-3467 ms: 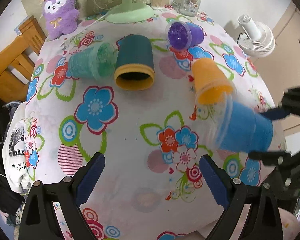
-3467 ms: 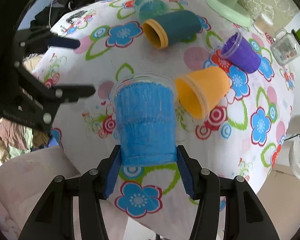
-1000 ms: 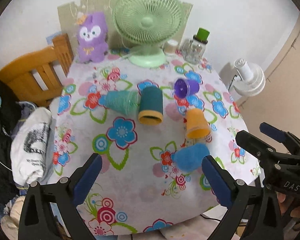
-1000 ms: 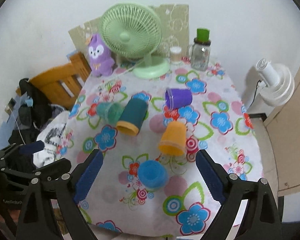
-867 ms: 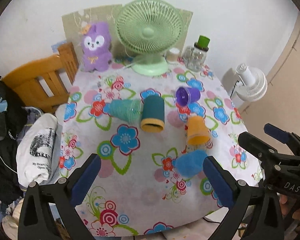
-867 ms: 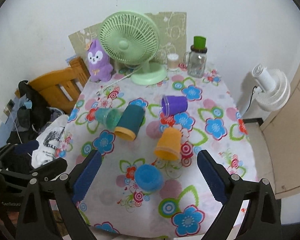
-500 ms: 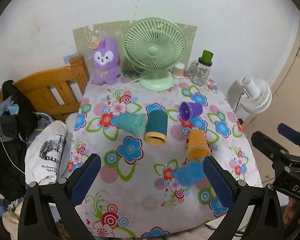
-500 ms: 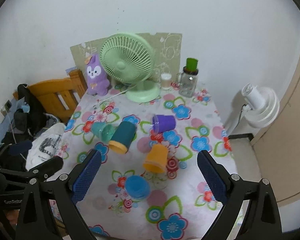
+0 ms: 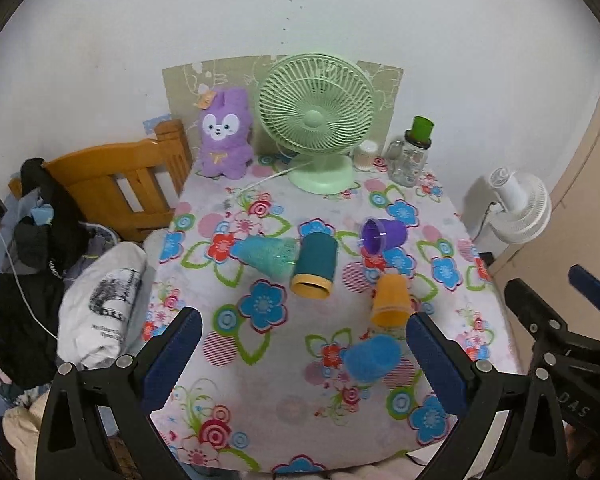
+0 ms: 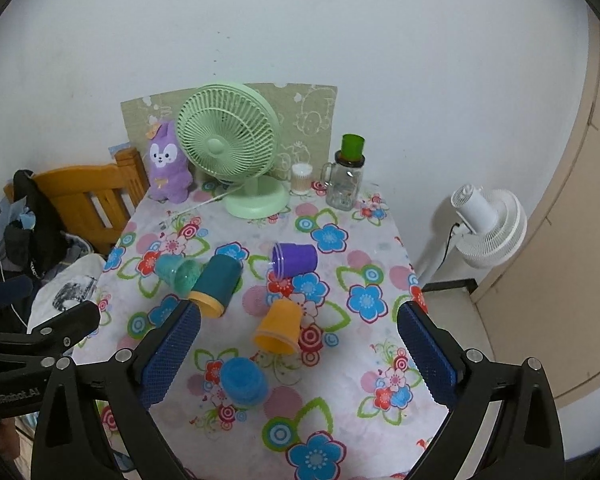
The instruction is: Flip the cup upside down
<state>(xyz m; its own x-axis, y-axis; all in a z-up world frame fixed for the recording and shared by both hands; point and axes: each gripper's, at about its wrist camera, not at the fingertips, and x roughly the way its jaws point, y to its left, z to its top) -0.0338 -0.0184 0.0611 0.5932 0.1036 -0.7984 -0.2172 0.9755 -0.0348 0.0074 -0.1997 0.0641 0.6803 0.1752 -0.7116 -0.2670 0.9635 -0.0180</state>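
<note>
A blue cup [image 9: 372, 359] stands upside down near the front of the floral table [image 9: 268, 420]; it also shows in the right wrist view [image 10: 243, 381]. An orange cup [image 9: 392, 300] [image 10: 280, 326], a purple cup [image 9: 382, 233] [image 10: 294, 258], a dark teal cup [image 9: 315, 266] [image 10: 216, 280] and a light teal cup [image 9: 266, 255] [image 10: 178, 270] lie on their sides behind it. My left gripper [image 9: 300, 356] and right gripper [image 10: 298, 348] are both open, empty and held high, well back from the table.
A green fan [image 9: 316, 120], a purple plush [image 9: 224, 136], a glass jar with green lid [image 9: 412, 152] and a small white container [image 9: 366, 155] stand at the table's back. A wooden chair [image 9: 120, 184] and clothes [image 9: 32, 264] are left. A white floor fan [image 9: 516, 208] is right.
3.5 s ago my right gripper held the blue cup tilted above the table. It now stands upside down on the table, released. Both grippers have pulled up and back.
</note>
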